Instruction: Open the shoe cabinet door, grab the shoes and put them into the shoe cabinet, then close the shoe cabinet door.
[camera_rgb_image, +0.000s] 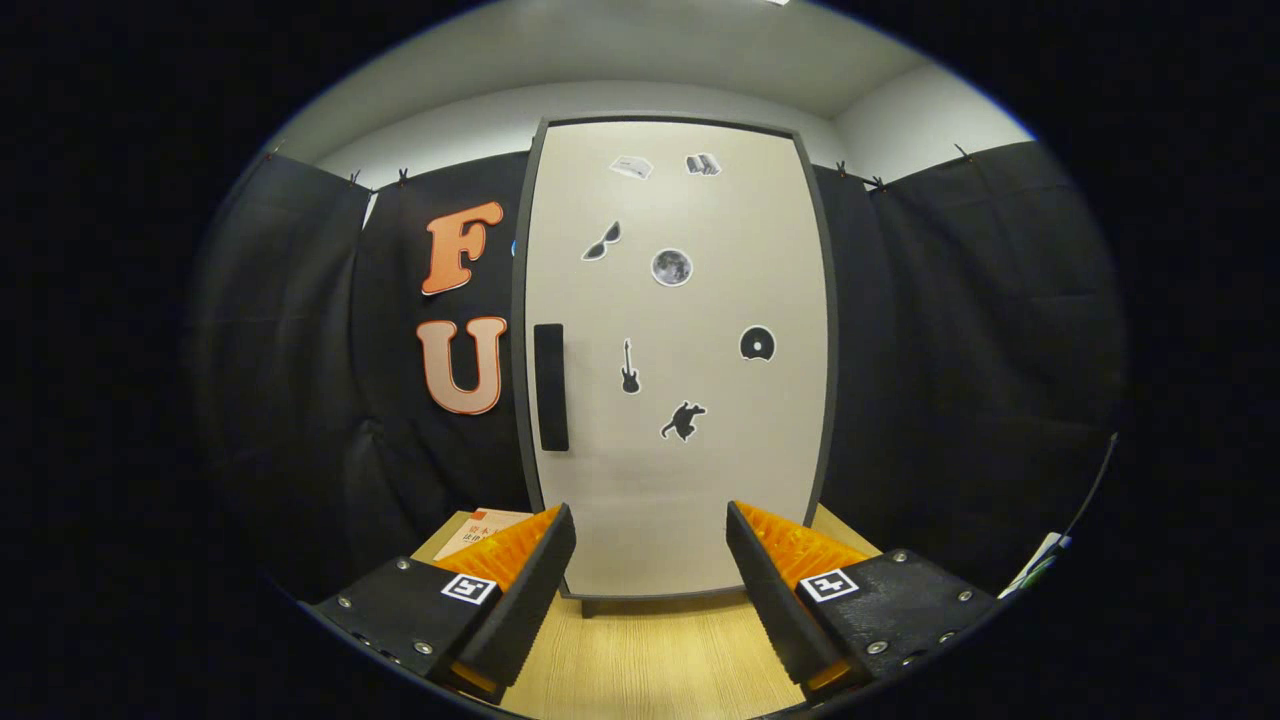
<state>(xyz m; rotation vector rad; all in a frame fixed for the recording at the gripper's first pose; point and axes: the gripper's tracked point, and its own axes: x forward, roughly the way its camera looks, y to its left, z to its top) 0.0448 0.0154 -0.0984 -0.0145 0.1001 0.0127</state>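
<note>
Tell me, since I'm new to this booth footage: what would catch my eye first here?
The shut cabinet door stands straight ahead beyond the open gripper, dotted with small dark stickers. Its dark handle runs upright near the door's left edge, above the wooden surface.

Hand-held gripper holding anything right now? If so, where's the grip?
Nothing held. The hand-held gripper is open, fingers apart, the closed cabinet door beyond them.

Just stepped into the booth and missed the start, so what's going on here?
A hand-held claw is open and holding nothing, its fingers spread, pointing at a pale grey shoe cabinet with a dark frame standing on a light wooden tabletop. The sticker-covered door is shut. Its black vertical handle lies beyond the fingers, untouched, so opening has not begun.
</note>
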